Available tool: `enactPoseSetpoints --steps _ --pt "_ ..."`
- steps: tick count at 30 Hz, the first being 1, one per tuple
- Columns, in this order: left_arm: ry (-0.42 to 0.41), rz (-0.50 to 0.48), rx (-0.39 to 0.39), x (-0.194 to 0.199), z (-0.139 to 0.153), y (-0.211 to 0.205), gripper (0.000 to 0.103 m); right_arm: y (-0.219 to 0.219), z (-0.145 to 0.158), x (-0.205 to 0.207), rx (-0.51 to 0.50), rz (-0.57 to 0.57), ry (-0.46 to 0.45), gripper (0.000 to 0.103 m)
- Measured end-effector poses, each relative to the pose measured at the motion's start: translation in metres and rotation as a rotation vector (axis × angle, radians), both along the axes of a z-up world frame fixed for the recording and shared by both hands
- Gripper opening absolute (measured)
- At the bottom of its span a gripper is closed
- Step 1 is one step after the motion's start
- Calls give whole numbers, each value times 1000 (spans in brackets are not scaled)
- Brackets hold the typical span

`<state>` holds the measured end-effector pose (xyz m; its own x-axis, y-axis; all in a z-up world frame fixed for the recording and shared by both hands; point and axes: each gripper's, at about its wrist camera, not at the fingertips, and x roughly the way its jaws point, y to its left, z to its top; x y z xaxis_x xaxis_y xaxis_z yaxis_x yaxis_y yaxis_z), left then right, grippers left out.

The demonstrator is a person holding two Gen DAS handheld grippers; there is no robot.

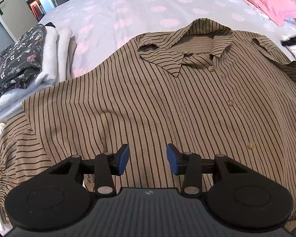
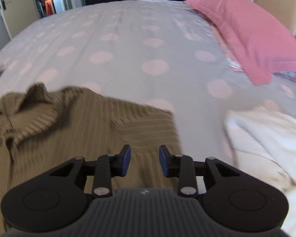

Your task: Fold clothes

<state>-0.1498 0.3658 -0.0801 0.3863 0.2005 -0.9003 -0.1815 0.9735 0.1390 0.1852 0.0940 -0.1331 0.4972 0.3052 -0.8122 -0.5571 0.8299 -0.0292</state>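
A brown striped button-up shirt (image 1: 157, 98) lies spread face up on the bed, collar at the far side. My left gripper (image 1: 147, 159) is open and empty, hovering over the shirt's lower front. In the right wrist view the same shirt (image 2: 69, 134) shows blurred, with its collar at left and a folded-over sleeve near the fingers. My right gripper (image 2: 144, 161) is open and empty above the shirt's right edge.
A stack of folded clothes (image 1: 23, 67), floral piece on top, sits at the left. A pink pillow (image 2: 246, 35) lies at the far right of the spotted bedsheet (image 2: 128, 49). A white garment (image 2: 262, 148) lies crumpled to the right of the shirt.
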Motion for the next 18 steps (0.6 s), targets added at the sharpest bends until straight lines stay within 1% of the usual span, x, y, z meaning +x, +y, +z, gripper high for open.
enactPoseSetpoints --steps 2,4,7,9,10,11,12,13,16,18 --pt "-1 0 4 -1 0 -1 39 -17 -6 -5 -28 -15 -6 36" --pt "1 -4 9 -2 -1 -2 39 -29 -14 -10 -51 -26 0 39" --pt "6 -7 17 -3 -3 -4 40 -38 -28 -16 -71 -28 -3 39" --pt "15 -8 27 -3 -6 -5 40 -38 -35 -20 -64 -17 -6 39" --pt "18 -10 33 -3 -7 -6 40 -35 -38 -21 -65 -2 -8 37" --pt "22 -12 38 -3 -8 -6 40 -31 -41 -22 -84 19 -15 37" --pt "23 -15 44 -3 -9 -7 40 -27 -45 -24 -106 40 -23 33" --pt "24 -18 47 -3 -10 -8 40 -23 -47 -25 -129 62 -32 31" --pt "24 -27 47 -3 -10 -9 40 -20 -42 -30 -145 119 -60 34" --pt "24 -35 42 -3 -10 -10 40 -17 -41 -33 -186 161 -84 34"
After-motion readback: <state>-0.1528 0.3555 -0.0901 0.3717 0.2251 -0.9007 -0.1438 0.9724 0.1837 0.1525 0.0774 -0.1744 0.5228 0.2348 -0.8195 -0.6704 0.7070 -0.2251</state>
